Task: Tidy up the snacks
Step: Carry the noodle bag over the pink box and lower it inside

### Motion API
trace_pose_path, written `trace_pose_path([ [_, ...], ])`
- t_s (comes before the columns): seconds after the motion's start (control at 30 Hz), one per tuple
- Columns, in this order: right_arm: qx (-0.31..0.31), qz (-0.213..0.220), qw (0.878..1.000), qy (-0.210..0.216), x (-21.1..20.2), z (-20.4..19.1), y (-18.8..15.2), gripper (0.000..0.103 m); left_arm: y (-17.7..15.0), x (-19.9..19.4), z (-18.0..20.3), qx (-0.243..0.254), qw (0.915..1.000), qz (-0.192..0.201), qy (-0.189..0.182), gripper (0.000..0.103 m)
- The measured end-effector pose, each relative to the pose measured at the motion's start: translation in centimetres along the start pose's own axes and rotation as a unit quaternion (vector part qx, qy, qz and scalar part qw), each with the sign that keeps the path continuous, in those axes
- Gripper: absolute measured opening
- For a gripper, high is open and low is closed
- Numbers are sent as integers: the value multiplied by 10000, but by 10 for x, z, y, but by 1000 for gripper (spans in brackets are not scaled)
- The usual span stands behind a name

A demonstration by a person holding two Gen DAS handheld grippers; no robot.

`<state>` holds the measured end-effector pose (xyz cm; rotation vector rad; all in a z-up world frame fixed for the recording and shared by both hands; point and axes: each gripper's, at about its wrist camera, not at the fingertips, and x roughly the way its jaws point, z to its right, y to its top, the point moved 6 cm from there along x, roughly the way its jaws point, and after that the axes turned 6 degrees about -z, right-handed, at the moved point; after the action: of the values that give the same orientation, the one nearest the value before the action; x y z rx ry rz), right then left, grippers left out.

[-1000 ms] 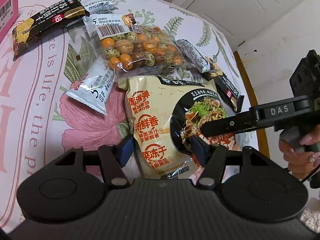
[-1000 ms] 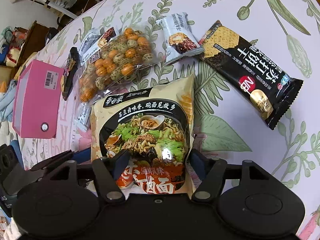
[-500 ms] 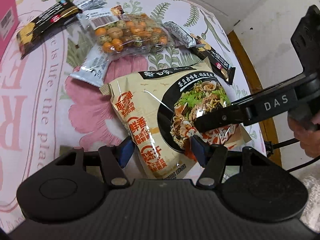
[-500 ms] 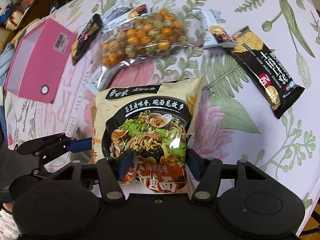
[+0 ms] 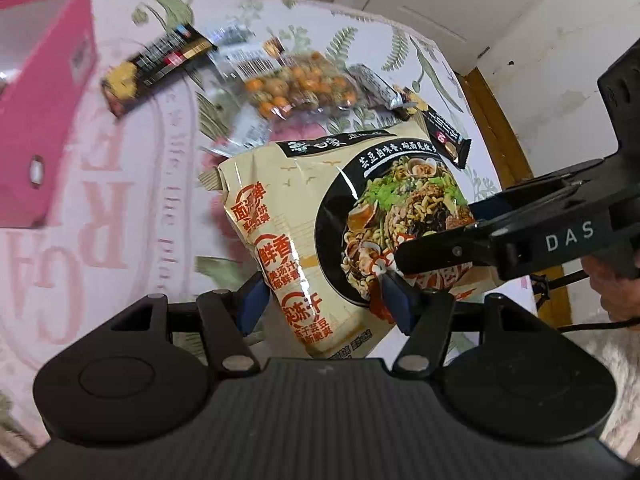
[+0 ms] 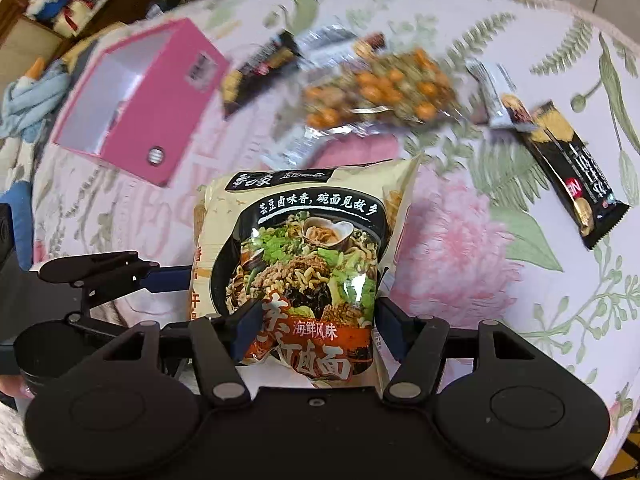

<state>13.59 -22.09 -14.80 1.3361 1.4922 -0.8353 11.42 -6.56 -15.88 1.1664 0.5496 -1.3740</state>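
Since a second ago I have lifted the noodle packet [image 6: 304, 248] off the floral cloth [image 6: 460, 248]; the other snacks now sit further from my cameras and the pink box [image 6: 136, 96] has come fully into the right wrist view.

Going left to right in that view: the pink box lies open-side up at the far left. Next comes a black cracker bar [image 6: 260, 72], blurred, then the clear bag of orange and green coated nuts [image 6: 380, 88], a small white-and-grey snack pack [image 6: 500, 100], and a second black cracker bar [image 6: 576, 176] at the right edge.

The noodle packet is a cream pouch with a black bowl of noodles, greens and clams printed on it, with red lettering at the bottom. It hangs above the cloth, held between both tools. My left gripper [image 5: 324, 300] is clamped on its lower left edge. My right gripper [image 6: 312, 328] pinches the bottom edge, pads denting the film, jaws opening slightly.
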Motion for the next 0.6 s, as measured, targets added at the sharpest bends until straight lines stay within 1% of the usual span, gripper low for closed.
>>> trace_pose_path([
  [0.1, -43, 92, 9999, 21, -6, -17, -5, 68, -6, -20, -5, 74, 9999, 38, 92, 61],
  [0.23, -173, 127, 9998, -20, -15, -47, -10, 68, -15, -48, -15, 121, 9999, 63, 92, 61],
  [0.37, -270, 38, 9996, -92, -18, -76, -13, 68, -19, -71, -24, 207, 9995, -28, 231, 61],
  [0.47, -366, 35, 9992, -158, -22, -101, -8, 68, -21, -92, -35, 244, 9991, 5, 348, 61],
  [0.6, -622, 180, 9975, -276, -30, -137, 8, 68, -15, -125, -58, 174, 9984, 203, 491, 61],
])
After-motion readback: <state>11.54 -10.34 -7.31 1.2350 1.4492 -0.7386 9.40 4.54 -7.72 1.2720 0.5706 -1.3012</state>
